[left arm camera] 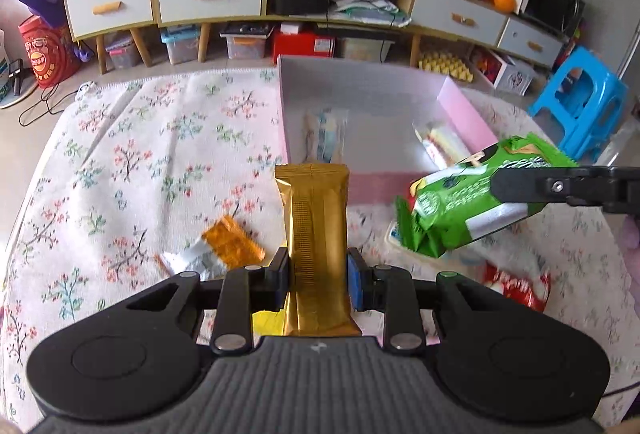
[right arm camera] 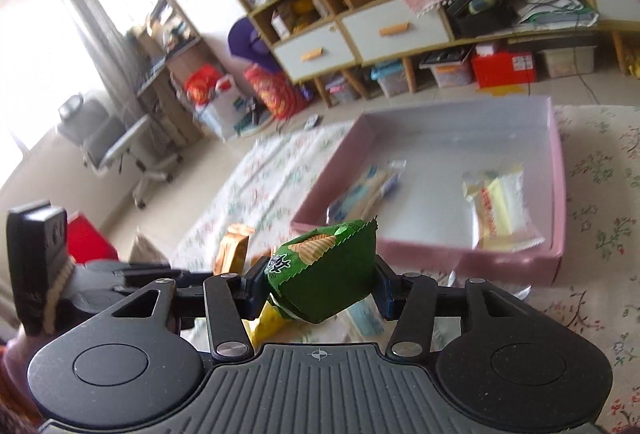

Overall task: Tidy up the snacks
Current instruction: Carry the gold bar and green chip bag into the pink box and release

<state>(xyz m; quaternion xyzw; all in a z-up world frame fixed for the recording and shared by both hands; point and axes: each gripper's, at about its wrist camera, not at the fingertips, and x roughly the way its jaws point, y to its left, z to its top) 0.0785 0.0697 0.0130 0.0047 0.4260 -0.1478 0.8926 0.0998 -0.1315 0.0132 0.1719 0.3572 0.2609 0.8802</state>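
Gold foil catches the eye first: a long gold snack bar (left arm camera: pixel 318 246) is clamped upright between the jaws of the left gripper (left arm camera: pixel 318 276), pinched across its narrow waist so that most of its length juts forward toward the pink box (left arm camera: pixel 466 113) just beyond it. The right gripper (right arm camera: pixel 320 288) is closed on a green chip packet (right arm camera: pixel 326 270), squeezed near one end and carried in from the right, lifted clear of the cloth; both loads seem aimed at the box, so I judge two drops are pending. Inside the box lie two packets already: a blue-and-white one (right arm camera: pixel 370 189) toward its left side and a pale yellow one (right arm camera: pixel 502 209) toward its right, well apart from each other. On the flowered cloth (left arm camera: pixel 132 161), near the left gripper, one orange cracker packet (left arm camera: pixel 232 244) waits, and one red wrapper (left arm camera: pixel 516 288) lies lower right; something pale under the green packet is too blurred to name. So: two held, two boxed, at least two loose.
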